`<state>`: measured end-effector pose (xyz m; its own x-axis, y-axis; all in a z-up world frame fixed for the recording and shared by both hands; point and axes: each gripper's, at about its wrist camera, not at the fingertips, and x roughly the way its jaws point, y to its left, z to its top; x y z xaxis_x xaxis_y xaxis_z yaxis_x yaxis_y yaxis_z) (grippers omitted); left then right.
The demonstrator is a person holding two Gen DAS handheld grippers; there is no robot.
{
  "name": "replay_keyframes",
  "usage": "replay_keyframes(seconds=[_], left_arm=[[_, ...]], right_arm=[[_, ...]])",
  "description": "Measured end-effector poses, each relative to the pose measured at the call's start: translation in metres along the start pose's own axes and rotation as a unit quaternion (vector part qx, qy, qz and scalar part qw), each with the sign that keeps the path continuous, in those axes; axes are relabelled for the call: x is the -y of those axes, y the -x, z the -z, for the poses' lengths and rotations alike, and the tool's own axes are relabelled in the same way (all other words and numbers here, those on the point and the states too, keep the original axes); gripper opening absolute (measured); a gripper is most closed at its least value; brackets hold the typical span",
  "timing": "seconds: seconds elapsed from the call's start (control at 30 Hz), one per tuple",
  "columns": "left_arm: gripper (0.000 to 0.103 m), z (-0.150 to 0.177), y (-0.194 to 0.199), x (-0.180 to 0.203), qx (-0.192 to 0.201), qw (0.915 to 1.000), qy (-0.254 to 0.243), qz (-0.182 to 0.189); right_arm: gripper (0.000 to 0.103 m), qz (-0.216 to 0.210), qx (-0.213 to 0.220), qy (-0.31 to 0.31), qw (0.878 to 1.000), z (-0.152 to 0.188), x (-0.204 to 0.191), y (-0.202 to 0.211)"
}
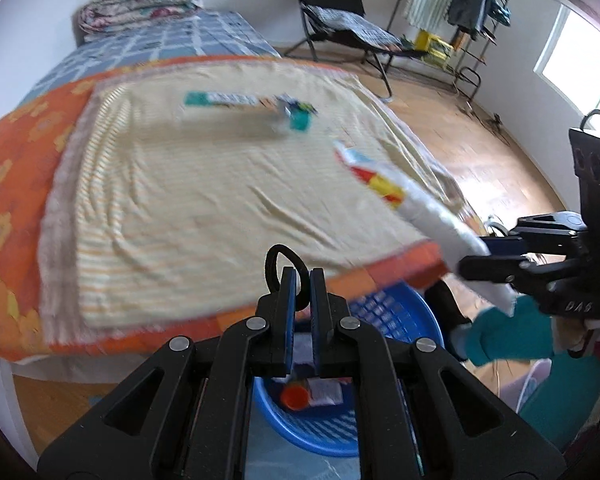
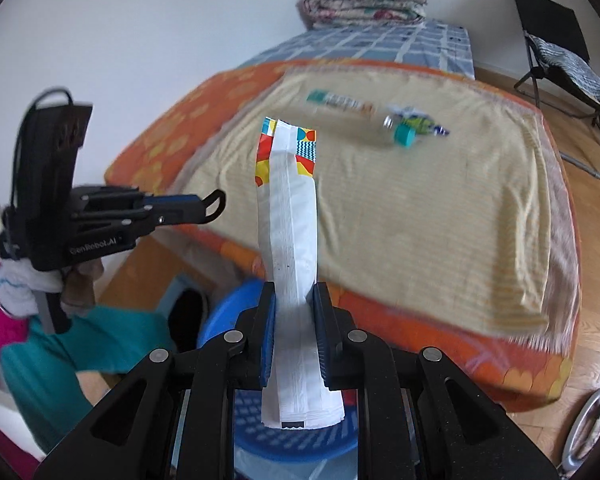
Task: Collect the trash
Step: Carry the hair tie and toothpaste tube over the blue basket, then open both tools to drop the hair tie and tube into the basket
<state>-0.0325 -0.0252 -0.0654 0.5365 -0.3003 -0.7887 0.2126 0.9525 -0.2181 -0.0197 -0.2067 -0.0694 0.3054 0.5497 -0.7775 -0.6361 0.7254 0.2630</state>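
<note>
Carrying a long white wrapper point(image 2: 290, 248) toward the bin is the step in hand: the right gripper point(image 2: 294, 340) has its jaws pinching the packet near its lower end, so the printed, colourful top stands up in front of the camera while the plain bottom edge hangs over the blue basket point(image 2: 224, 312). From the left wrist view the same wrapper point(image 1: 416, 204) juts out over the corner of the bed point(image 1: 20, 208), just above the basket point(image 1: 396, 312), which sits on the floor against the bed's edge and already holds an orange-capped item point(image 1: 294, 396) and some paper. The left gripper point(image 1: 303, 292) hovers beside it with jaws nearly pressed together, only a slim gap showing and nothing between them. Further trash remains on the yellow striped cloth: a long teal-ended packet point(image 2: 340, 102), a small jar with a teal lid point(image 2: 400, 132) and a crumpled wrapper point(image 2: 424, 124) touching it. Next, I judge, the packet should be brought squarely over the basket opening, tipped downward, and released; its length could catch the rim, so a centred drop is wise
</note>
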Motion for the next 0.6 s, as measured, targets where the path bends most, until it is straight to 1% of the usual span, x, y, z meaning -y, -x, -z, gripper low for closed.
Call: replay_keyframes(seconds=[0.27,0.4,0.6], left_arm=[[0.005,0.042,-0.018,0.03,-0.046,0.9985,-0.001,0.029],[0.005,0.056,-0.027,0.037,-0.066,0.9972,-0.001,0.035],[0.005,0.076,-0.039,0.039,-0.097,0.9948,0.003,0.032]], right_arm=[[0.016,-0.005,-0.04,-0.009,0.999,0.042,-0.002,-0.013],[0.016,-0.014,-0.062,-0.003,0.998,0.058,-0.007,-0.019],[0.016,-0.031,-0.109,0.004,0.993,0.079,-0.012,-0.036]])
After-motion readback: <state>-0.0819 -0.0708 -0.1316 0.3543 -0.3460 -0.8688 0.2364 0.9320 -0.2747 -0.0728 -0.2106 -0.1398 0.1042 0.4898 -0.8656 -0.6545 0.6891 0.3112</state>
